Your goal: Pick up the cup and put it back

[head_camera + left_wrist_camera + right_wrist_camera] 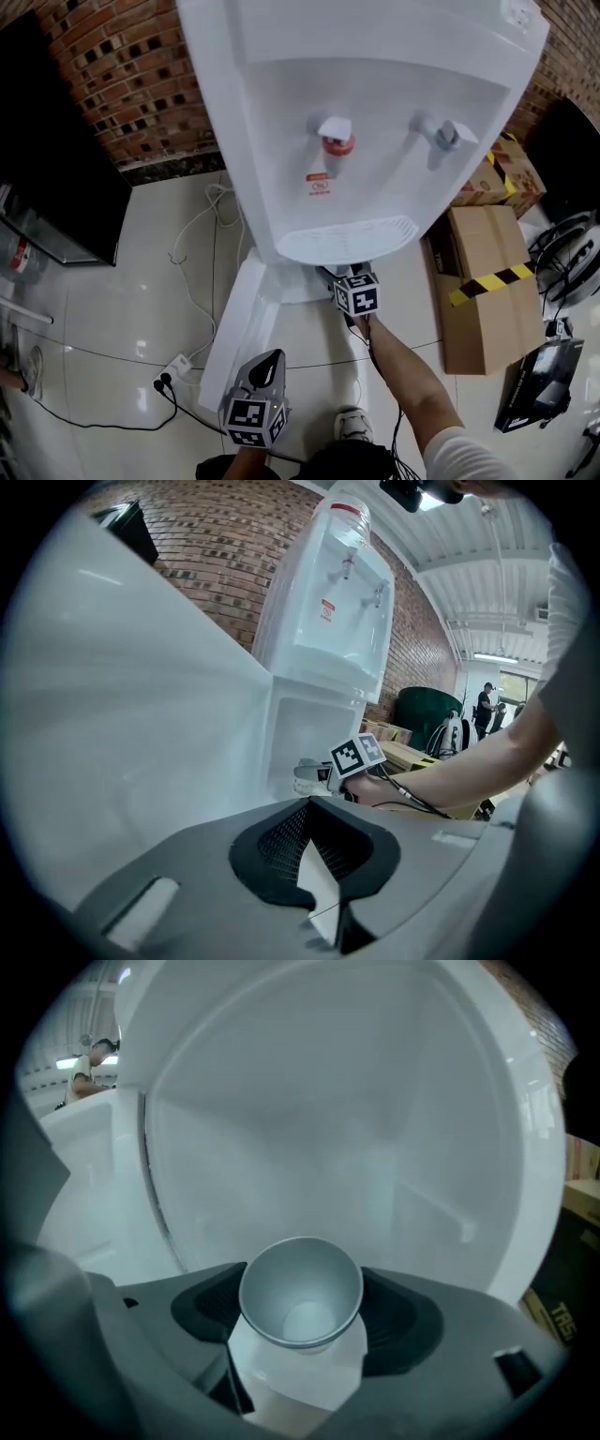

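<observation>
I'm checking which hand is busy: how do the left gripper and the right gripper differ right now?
The right gripper is closed on a white cup; the left gripper is shut and empty. The right gripper points into the water dispenser's lower compartment; the left gripper sits further back, beside the open door. Both carry a marker cube.

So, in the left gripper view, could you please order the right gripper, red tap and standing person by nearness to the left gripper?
1. right gripper, just ahead, centre.
2. red tap, higher, on the water dispenser.
3. standing person, far right background.
</observation>
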`<state>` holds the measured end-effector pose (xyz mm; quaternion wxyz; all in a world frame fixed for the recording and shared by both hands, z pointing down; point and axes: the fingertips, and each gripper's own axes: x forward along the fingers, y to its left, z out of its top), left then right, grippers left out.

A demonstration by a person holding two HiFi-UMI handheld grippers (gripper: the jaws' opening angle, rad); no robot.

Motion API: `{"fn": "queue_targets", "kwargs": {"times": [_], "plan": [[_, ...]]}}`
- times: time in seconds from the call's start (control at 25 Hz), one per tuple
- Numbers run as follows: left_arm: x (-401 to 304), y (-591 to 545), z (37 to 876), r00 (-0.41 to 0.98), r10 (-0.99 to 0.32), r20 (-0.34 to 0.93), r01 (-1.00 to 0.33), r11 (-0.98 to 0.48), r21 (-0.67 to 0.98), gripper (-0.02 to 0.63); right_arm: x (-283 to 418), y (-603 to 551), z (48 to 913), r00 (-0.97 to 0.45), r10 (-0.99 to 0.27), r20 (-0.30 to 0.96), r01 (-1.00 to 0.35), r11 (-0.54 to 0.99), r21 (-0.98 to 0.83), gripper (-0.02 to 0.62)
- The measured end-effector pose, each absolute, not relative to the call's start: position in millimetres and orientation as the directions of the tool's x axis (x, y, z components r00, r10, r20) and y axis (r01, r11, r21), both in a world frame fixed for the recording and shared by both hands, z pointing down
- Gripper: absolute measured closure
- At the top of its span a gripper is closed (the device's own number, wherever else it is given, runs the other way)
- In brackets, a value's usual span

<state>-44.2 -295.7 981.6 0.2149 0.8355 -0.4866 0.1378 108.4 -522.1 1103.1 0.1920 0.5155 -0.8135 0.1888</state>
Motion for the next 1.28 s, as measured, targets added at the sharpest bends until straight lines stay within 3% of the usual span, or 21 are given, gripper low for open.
{"fn": "queue_targets", "kwargs": {"times": [0.56, 0.76, 1.16, 1.2, 1.28], "plan": [[-88, -319, 979, 0.421, -0.797, 0.434, -0.907, -0.367, 0.205, 0.601, 89, -545, 1127, -0.387, -0.768, 0.511, -0.902, 0.431, -0.034, 0.206], [-85, -316, 981, 0.434, -0.788, 0.437, -0.901, -0.380, 0.210, 0.601, 89, -541, 1126, -0.399, -0.757, 0.517, -0.890, 0.455, -0.020, 0.164], [-62, -306, 972, 0.478, -0.767, 0.429, -0.877, -0.388, 0.283, 0.601, 109, -510, 1088, -0.413, -0.791, 0.451, -0.902, 0.424, -0.082, 0.164], [-58, -305, 964, 0.479, -0.767, 0.426, -0.876, -0.383, 0.294, 0.601, 111, -503, 1083, -0.417, -0.790, 0.449, -0.902, 0.421, -0.097, 0.167], [-52, -299, 949, 0.473, -0.767, 0.434, -0.879, -0.378, 0.291, 0.601, 114, -484, 1067, -0.414, -0.792, 0.449, -0.905, 0.409, -0.114, 0.233]]}}
